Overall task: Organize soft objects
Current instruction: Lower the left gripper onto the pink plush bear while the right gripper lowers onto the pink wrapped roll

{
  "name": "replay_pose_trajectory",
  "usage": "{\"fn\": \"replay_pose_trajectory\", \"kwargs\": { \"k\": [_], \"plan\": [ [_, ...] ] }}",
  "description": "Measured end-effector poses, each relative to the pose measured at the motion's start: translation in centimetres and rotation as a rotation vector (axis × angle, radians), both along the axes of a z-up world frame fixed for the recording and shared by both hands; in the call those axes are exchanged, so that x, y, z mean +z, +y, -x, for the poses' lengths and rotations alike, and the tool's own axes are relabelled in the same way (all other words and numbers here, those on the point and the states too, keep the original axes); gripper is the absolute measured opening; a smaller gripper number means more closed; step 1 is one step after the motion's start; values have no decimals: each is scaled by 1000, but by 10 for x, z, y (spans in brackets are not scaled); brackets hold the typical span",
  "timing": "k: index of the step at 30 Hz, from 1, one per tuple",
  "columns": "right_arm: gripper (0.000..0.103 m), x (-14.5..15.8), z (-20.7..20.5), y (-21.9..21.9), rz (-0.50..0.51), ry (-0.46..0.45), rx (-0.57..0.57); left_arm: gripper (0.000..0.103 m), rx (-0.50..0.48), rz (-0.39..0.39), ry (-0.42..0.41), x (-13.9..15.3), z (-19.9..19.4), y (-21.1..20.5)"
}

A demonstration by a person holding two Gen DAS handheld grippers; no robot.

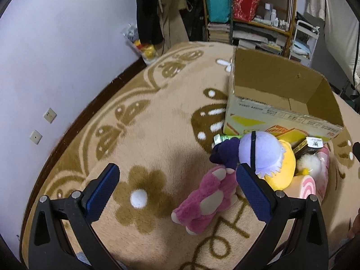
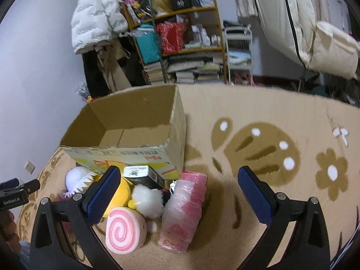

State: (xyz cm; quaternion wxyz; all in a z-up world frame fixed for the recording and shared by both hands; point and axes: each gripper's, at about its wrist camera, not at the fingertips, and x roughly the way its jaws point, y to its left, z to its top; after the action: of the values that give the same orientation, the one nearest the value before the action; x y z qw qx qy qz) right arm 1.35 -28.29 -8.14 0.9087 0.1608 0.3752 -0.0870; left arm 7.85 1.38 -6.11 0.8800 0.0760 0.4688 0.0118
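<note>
Item: soft toys, piled on carpet (image 1: 157, 123) just in front of cardboard box (image 2: 135, 117); box interior appearing bare. Left gripper (image 1: 177, 180) and right gripper (image 2: 177, 184) both hovering w/ jaws spread wide, holding nothing. Risk: pile is tangled w/ a hard black carton (image 2: 144, 175), prob. not soft; a grab could be dragging it or neighbours along. Left view only: pink bear (image 1: 209, 198), purple plush (image 1: 225, 153). Right view only: full pink wrapped roll (image 2: 186, 204), swirl cushion (image 2: 123, 229).
</note>
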Motion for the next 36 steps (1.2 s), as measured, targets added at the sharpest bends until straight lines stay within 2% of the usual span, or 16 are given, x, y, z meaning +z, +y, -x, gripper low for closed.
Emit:
{"fn": "replay_pose_trajectory", "kwargs": {
  "k": [10,12,14,19,22,24,29,36],
  "plan": [
    [102,-37,-25,-13,-55,108,-5,102,-52,-60,104,-35,-15,-15],
    [99,-44,-29,-15,-62,125,-4,102,-61,-71,121,-41,-18,-17],
    [90,-52,-33,-17,-75,138,-3,102,-70,-75,137,-46,-22,-19],
    [89,-67,-39,-19,-109,178,4,102,-87,-83,183,-61,-28,-24],
    [79,-75,-41,-19,-114,213,13,102,-95,-101,216,-73,-32,-27],
    [78,-81,-42,-19,-124,236,17,102,-103,-98,238,-79,-33,-28],
    [66,-91,-45,-20,-146,274,20,102,-124,-104,254,-85,-32,-30],
    [61,-100,-46,-21,-168,295,46,102,-153,-122,274,-93,-31,-36]
  ]
}}
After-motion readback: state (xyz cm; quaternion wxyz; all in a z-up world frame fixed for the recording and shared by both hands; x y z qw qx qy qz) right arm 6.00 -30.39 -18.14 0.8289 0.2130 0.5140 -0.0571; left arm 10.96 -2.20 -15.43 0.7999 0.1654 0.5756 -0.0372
